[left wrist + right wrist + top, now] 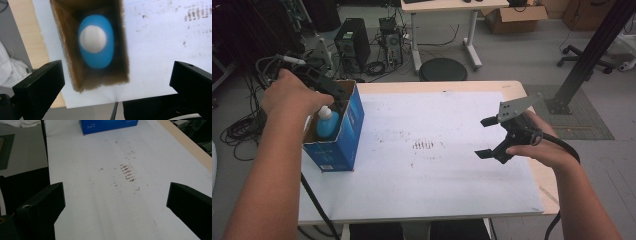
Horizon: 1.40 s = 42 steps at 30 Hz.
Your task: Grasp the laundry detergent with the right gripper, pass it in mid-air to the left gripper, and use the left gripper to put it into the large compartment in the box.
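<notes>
- Looking at the high view, the blue bottle (327, 125) with the white cap is already standing upright inside the open-topped blue box (343, 140), which sits at the left edge of the table (437, 190).
- The left tool (329, 90) hangs right above the box opening, jaws wide apart with nothing between them. In the left gripper view it looks straight down on the bottle (95, 41) inside the brown cardboard walls, and the pads are clear of it, so the drop-off looks done.
- The right tool (486, 137) hovers over the right side of the table, well apart from the box, jaws spread and holding nothing. In the right gripper view the box (110, 125) sits far off at the top edge.
- The white sheet has some brownish smudges (423, 145) in the middle, and nothing else to pack is lying on it.
- Best guess: the main job is finished. What's left is probably pulling the left tool away, and maybe closing the box, though no flaps can be made out.
</notes>
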### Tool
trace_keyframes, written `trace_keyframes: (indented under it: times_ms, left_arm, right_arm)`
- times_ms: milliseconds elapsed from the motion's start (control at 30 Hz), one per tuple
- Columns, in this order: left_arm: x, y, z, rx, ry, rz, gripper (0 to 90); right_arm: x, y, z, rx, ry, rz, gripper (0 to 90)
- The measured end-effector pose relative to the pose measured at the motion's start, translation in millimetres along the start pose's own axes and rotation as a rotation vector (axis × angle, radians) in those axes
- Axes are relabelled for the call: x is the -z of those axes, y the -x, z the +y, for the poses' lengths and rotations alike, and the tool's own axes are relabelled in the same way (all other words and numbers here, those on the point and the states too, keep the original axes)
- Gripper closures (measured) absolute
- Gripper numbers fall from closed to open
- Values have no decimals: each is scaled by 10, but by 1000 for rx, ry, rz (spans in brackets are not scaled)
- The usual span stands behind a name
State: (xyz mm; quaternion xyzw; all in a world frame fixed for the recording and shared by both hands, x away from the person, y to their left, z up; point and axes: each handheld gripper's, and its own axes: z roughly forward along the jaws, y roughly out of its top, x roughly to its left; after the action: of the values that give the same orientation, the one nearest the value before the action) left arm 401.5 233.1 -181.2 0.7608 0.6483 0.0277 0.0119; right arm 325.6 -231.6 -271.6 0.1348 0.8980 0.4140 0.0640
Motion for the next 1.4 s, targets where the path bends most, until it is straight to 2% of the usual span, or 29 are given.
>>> trace_keyframes:
  times_ms: [200,500,600,700,800,900,933,1033,1067,1200,1333,1400]
  left_arm:
    - [135,299,-20,-121,30,-10,2]
    - [256,787,-56,-383,28,-4,2]
    - [233,931,-79,-484,20,-20,2]
    - [180,1050,-109,-567,9,-38,2]
    - [119,1143,-139,-640,-26,-23,2]
    - [59,1235,-183,-715,-29,-23,2]
    - [44,1264,-199,-747,-27,-23,2]
    - [-18,1366,-256,-892,-13,-14,2]
    - [-45,1395,-269,-923,-10,-9,2]
    - [-148,1470,-292,-977,-38,-29,2]
    - [-228,1514,-313,-1034,-61,-6,2]
    - [-258,1524,-324,-1067,-71,-13,2]
  right_arm:
    - [23,8,51,3,-10,-2,19]
    - [78,6,199,42,-40,-3,20]
    - [103,-3,256,56,-57,-8,20]
    - [118,-25,311,70,-74,-7,20]
    - [118,-50,360,85,-104,-6,21]
    - [115,-73,400,99,-136,-10,21]
    - [113,-79,410,102,-147,-10,21]
    - [107,-97,437,116,-179,-17,21]
    - [104,-106,444,120,-192,-19,21]
    - [69,-136,464,143,-239,-8,24]
    - [25,-145,472,150,-275,-1,25]
    - [3,-141,468,155,-288,6,25]
